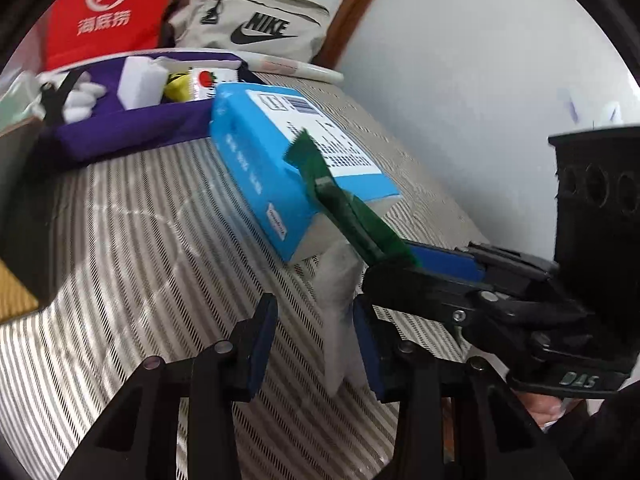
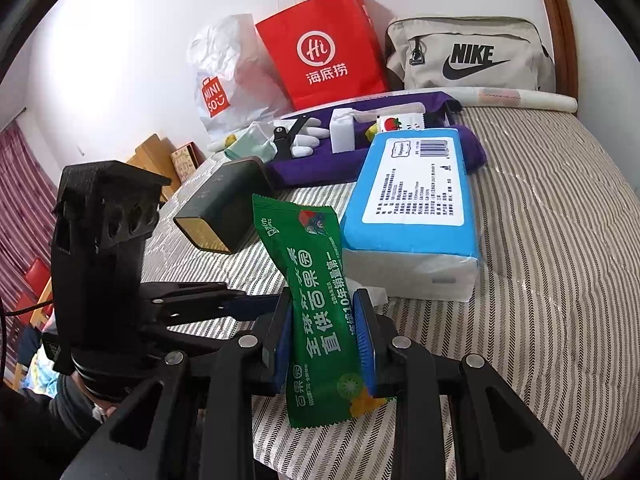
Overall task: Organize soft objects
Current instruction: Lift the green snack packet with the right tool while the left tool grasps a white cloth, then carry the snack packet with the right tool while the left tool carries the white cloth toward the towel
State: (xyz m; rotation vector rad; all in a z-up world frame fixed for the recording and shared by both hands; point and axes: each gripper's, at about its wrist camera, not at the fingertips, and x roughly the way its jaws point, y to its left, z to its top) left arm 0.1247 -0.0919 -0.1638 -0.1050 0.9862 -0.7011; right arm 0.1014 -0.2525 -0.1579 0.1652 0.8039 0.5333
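**Green packet clamped beside the blue tissue pack on the striped bed**

The right gripper (image 2: 325, 344) is clenched on a green wet-wipe packet (image 2: 320, 312), its blue pads pressing the packet's two long edges so the wrapper stands upright between them, white lettering running up its face. The packet is lifted off the striped bedcover (image 2: 560, 280) and sits just in front of the blue tissue pack (image 2: 416, 200), which serves as the landmark here.

The tissue pack lies flat on the bedcover, label side up, its white end facing the grippers. Behind it, touching its far edge, is a purple cloth (image 2: 320, 164) carrying small white items and a strawberry-printed sachet (image 2: 394, 123). Further behind stand a red paper bag (image 2: 320, 48), a white plastic shopping bag (image 2: 224, 76) and a beige Nike pouch (image 2: 472, 56). To the left of the tissue pack lies a dark box (image 2: 224, 208), tipped on its side.

The left gripper (image 1: 316, 344) hovers low over the bedcover in front of the tissue pack's near corner. A crumpled clear plastic piece (image 1: 336, 312) lies between its pads, but the jaws are released: a gap shows on the left side and no pad visibly presses it.
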